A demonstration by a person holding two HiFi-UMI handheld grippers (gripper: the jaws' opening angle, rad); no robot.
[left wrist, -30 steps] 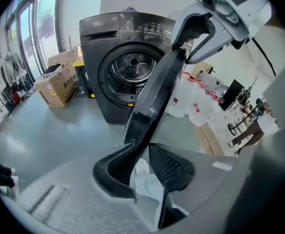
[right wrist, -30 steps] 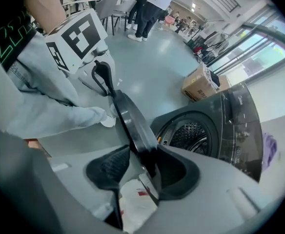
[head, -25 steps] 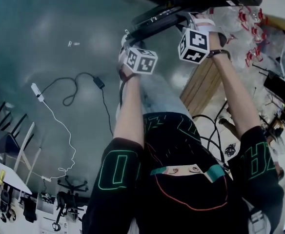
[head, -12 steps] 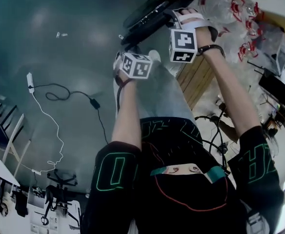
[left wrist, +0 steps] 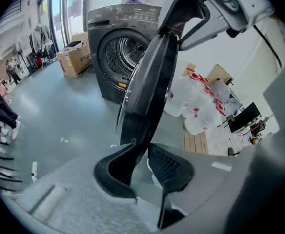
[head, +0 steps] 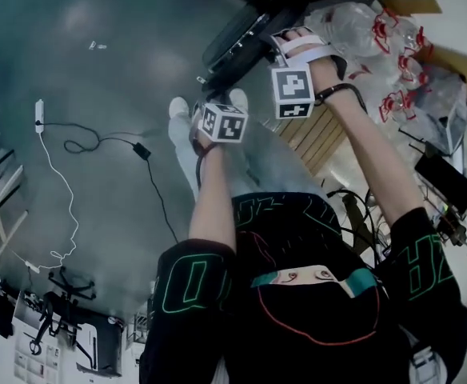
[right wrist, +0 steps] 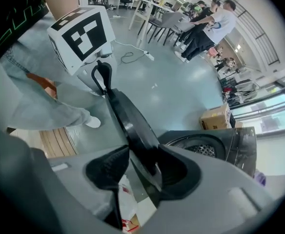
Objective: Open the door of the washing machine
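The dark round washing machine door (left wrist: 152, 82) stands swung out from the grey washer (left wrist: 123, 48), whose drum shows open behind it. In the left gripper view, my left gripper (left wrist: 141, 155) is shut on the door's edge, which runs down between the jaws. My right gripper (right wrist: 141, 152) grips the same door (right wrist: 128, 121) further along the rim, its jaws set wide. The washer (right wrist: 206, 147) lies beyond it. In the head view, both grippers, left (head: 208, 82) and right (head: 277, 45), reach down onto the door (head: 237, 34).
White plastic bags (left wrist: 196, 101) lie on a wooden pallet (left wrist: 196, 140) right of the washer. A cardboard box (left wrist: 76, 57) sits left of it. A cable and power strip (head: 65, 166) trail over the floor. People stand by tables (right wrist: 206, 23) far off.
Both grippers have moved together with the door, down and left in the head view, as the door swung further out from the washer. The floor cable has shifted left in view.
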